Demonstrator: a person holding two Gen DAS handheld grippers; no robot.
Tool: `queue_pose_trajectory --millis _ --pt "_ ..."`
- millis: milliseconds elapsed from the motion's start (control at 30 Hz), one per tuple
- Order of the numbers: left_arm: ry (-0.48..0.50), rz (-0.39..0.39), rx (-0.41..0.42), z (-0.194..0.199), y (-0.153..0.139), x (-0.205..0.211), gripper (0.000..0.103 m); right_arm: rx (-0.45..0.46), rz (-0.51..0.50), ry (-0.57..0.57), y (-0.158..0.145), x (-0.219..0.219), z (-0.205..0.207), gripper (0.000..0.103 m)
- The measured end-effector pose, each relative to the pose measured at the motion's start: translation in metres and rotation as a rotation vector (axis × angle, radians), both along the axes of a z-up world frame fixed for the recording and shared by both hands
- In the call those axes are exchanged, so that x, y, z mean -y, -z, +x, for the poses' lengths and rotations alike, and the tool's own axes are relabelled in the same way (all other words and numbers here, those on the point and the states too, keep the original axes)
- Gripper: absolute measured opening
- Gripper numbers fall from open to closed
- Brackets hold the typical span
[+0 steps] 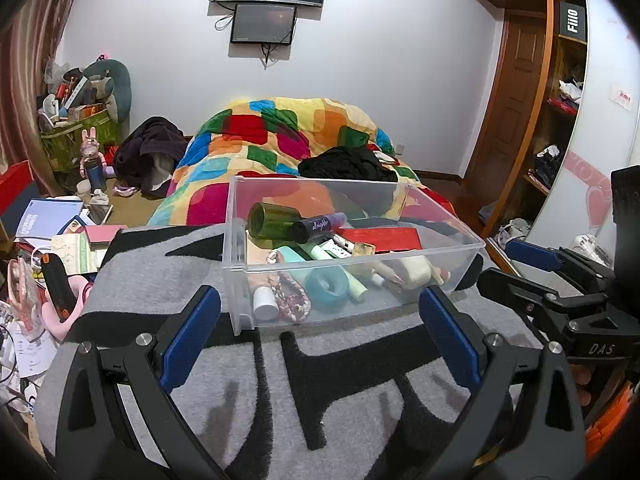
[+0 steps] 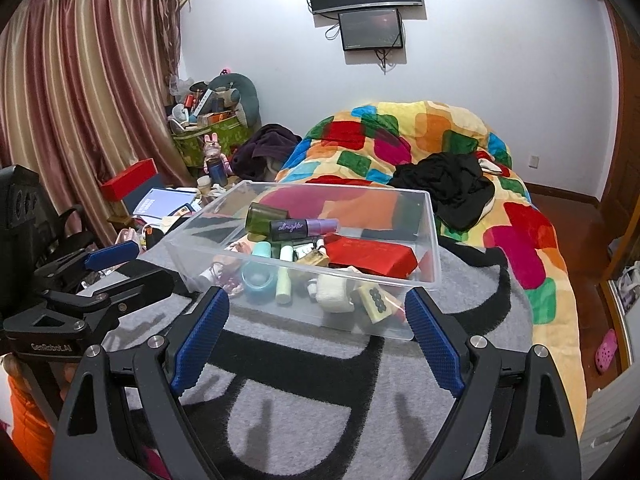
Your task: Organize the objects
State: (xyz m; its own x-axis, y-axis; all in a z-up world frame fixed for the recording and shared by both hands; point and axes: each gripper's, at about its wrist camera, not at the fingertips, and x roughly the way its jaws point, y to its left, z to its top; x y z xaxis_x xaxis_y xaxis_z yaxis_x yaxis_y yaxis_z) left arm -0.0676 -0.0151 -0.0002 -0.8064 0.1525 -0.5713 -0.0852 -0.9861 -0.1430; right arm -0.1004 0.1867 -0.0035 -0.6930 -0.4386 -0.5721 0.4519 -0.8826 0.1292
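Observation:
A clear plastic box (image 1: 444, 252) (image 2: 434, 248) sits on a grey and black blanket (image 1: 320, 392) on the bed. It holds several small items: a green bottle (image 1: 270, 220) (image 2: 262, 218), a dark spray bottle (image 1: 316, 226) (image 2: 300, 228), a red flat packet (image 1: 384, 238) (image 2: 372, 256), a blue tape roll (image 1: 326, 286) (image 2: 258, 280) and tubes. My left gripper (image 1: 320, 320) is open and empty just in front of the box. My right gripper (image 2: 318, 328) is open and empty, also in front of the box. Each gripper shows at the edge of the other's view.
A colourful patchwork quilt (image 1: 280, 136) (image 2: 440, 132) with black clothing (image 1: 348, 164) lies behind the box. Books and clutter (image 1: 60, 232) are piled left of the bed. A wardrobe (image 1: 560, 120) stands on the right, curtains (image 2: 80, 100) on the left.

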Motion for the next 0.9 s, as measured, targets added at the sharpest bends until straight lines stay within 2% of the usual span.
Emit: queue_pose_trajectory --millis 900 --pt "0.010 -0.017 -0.020 0.0060 -0.0053 -0.0064 0.101 0.007 -0.018 -0.004 0.0000 0.0045 0.0071 0.089"
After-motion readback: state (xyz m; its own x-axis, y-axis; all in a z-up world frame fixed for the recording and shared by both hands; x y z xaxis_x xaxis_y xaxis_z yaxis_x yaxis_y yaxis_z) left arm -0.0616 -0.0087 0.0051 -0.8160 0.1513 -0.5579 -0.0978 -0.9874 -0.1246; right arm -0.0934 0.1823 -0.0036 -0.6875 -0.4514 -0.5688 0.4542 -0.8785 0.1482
